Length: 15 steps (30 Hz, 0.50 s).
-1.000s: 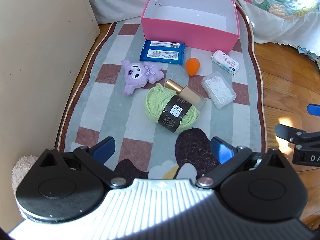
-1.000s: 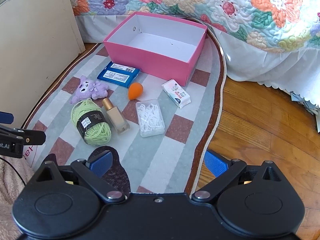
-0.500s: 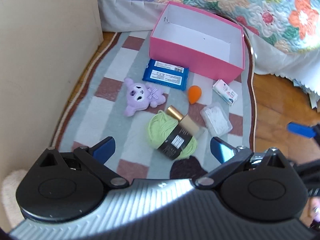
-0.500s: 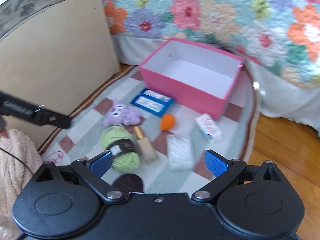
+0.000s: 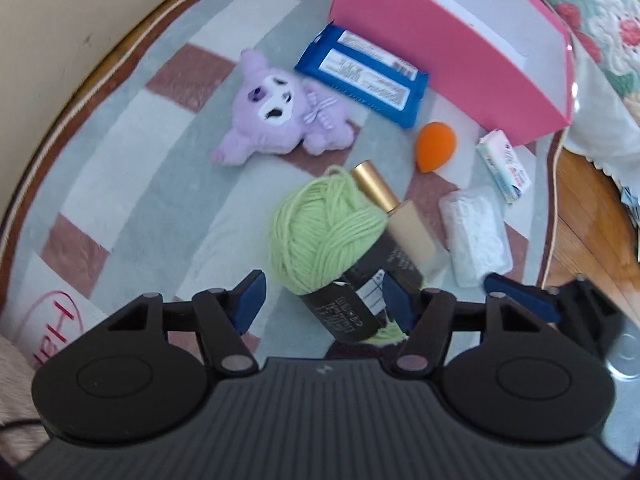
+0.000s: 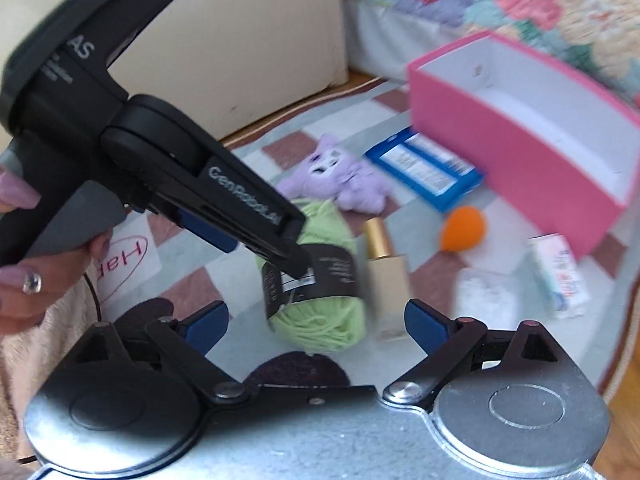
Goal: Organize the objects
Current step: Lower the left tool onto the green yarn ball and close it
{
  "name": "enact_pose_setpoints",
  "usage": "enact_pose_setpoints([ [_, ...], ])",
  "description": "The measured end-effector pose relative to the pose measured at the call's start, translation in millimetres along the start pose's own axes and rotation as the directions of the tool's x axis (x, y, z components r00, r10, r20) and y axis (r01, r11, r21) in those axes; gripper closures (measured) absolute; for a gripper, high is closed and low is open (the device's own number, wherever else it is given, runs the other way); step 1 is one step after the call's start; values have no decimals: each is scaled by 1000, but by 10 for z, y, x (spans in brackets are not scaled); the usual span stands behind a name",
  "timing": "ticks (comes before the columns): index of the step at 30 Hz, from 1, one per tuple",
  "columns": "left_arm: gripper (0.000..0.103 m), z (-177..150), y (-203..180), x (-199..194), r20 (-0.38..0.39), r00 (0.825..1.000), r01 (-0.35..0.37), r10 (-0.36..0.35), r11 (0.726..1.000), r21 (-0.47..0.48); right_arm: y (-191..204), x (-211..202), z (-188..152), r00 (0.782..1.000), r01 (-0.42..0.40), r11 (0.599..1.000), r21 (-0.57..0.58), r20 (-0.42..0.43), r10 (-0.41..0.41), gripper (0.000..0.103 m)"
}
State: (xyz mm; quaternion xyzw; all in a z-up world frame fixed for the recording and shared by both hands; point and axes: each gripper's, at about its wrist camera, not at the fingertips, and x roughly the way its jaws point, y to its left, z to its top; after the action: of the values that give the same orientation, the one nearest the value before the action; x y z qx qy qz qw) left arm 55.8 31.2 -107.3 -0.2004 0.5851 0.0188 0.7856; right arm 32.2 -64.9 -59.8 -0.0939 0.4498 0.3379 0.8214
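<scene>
Rug (image 5: 132, 184): green yarn ball (image 5: 320, 232) (black label).

Both grippers now sit lower and nearer the rug's items than before. The left gripper (image 5: 322, 300) is closing its jaws around the green yarn ball (image 5: 324, 232), earlier well ahead.

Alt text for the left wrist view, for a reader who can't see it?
The left gripper is closing around a green yarn ball on a checked rug. Beyond lie a purple plush, blue packet, orange sponge and pink box.
</scene>
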Motion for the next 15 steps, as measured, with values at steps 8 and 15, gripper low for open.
enact_pose_setpoints([
  [8,38,-120,30,71,110,992,70,-61,995,-76,-16,414,-100,999,-10,1000,-5,-53,9,12],
  [15,43,-158,176,184,94,977,210,-193,952,-222,-63,437,-129,998,19,999,42,-54,-16,40],
])
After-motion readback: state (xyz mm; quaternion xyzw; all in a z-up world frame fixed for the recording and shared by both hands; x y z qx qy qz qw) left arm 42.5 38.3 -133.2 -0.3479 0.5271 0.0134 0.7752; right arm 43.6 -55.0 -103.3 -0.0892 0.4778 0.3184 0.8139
